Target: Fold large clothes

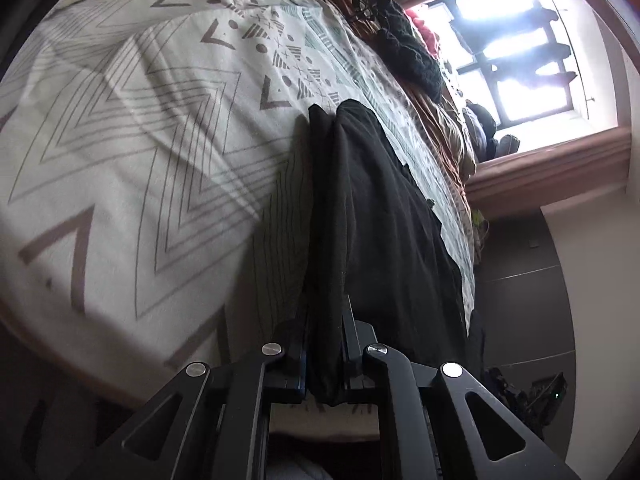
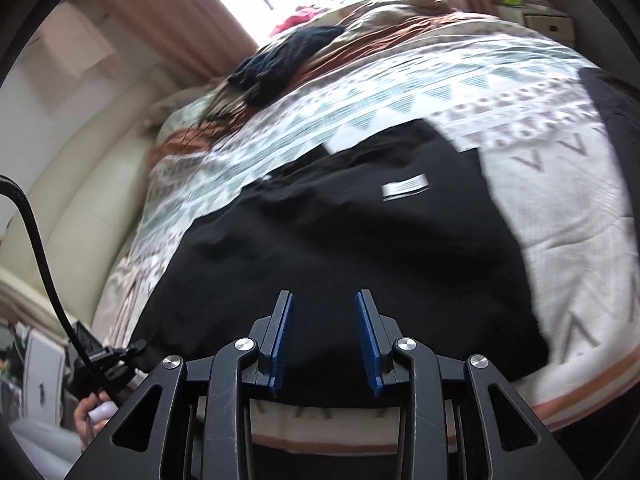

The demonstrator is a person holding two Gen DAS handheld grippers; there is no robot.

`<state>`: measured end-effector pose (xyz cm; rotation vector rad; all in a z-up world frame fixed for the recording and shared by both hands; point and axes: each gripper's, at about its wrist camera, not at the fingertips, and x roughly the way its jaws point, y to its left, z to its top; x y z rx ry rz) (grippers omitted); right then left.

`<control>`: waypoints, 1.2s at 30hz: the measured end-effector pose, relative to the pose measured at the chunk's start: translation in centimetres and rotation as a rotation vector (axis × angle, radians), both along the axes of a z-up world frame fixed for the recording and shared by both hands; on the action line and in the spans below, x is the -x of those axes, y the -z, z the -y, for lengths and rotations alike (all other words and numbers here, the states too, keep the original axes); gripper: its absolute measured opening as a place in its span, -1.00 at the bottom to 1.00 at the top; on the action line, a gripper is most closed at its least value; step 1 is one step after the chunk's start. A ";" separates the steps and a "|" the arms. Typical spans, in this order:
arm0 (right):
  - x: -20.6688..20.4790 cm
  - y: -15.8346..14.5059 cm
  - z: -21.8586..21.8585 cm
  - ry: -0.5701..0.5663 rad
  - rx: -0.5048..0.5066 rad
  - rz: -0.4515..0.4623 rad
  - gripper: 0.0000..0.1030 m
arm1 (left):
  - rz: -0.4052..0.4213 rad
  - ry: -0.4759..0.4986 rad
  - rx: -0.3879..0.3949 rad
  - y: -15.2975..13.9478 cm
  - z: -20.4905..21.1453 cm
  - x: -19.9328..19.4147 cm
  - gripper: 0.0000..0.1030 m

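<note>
A large black garment (image 1: 380, 208) lies on the patterned bed cover (image 1: 140, 140). In the left wrist view a fold of it runs up between the fingers, and my left gripper (image 1: 326, 320) is shut on that fold. In the right wrist view the same black garment (image 2: 360, 240) is spread flat with a white label (image 2: 406, 186) showing. My right gripper (image 2: 325, 296) hovers over its near part. It is open, its blue pads (image 2: 282, 344) are apart, and nothing is between them.
A dark knitted heap (image 2: 288, 56) and rumpled brown bedding (image 2: 380, 36) lie at the far end, by the bright window (image 1: 512, 52). A cream padded headboard (image 2: 80, 200) borders the bed. A person's hand (image 2: 86, 416) and a black cable (image 2: 36, 240) are at lower left. More black cloth (image 2: 616, 120) is at the right edge.
</note>
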<state>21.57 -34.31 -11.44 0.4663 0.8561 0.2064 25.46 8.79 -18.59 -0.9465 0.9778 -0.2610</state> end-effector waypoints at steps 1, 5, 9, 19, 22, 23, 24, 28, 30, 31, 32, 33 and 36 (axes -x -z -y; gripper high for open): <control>-0.1 0.1 -0.7 -0.016 0.003 -0.005 -0.38 | -0.002 -0.001 0.001 0.0 0.1 0.2 -0.78; -1.0 0.6 -3.6 -0.091 0.026 -0.032 -0.38 | -0.013 -0.006 -0.018 0.2 0.3 0.0 -0.78; -1.4 1.0 -6.8 -0.166 0.052 -0.041 -0.38 | -0.031 -0.015 -0.044 0.5 0.5 -0.5 -0.78; -3.8 4.7 -11.9 -0.217 0.181 -0.144 -0.38 | -0.057 -0.027 -0.021 1.8 0.4 -1.5 -0.75; -5.2 5.6 -12.6 -0.197 0.231 -0.156 -0.38 | -0.073 -0.043 -0.026 2.1 0.4 -1.4 -0.61; -5.8 5.9 -12.6 -0.187 0.234 -0.165 -0.38 | -0.076 -0.046 -0.029 2.1 0.5 -1.3 -0.60; -6.2 6.2 -12.7 -0.178 0.231 -0.174 -0.38 | -0.077 -0.052 -0.031 2.1 0.6 -1.3 -0.58; -8.8 7.0 -12.6 -0.146 0.219 -0.178 -0.38 | -0.101 -0.083 -0.019 2.6 0.4 -1.2 -0.51; -10.1 7.1 -12.7 -0.139 0.214 -0.184 -0.38 | -0.111 -0.095 -0.009 2.8 0.3 -1.1 -0.51; -10.9 7.0 -12.8 -0.138 0.223 -0.181 -0.38 | -0.112 -0.099 -0.011 2.8 0.3 -1.0 -0.51; -11.4 7.0 -12.8 -0.137 0.229 -0.180 -0.38 | -0.111 -0.103 -0.016 2.8 0.4 -1.0 -0.51; -12.0 7.1 -12.8 -0.134 0.232 -0.180 -0.38 | -0.113 -0.107 -0.023 2.7 0.4 -1.0 -0.50; -13.9 7.3 -12.6 -0.119 0.223 -0.179 -0.38 | -0.122 -0.117 -0.045 2.5 0.7 -1.2 -0.50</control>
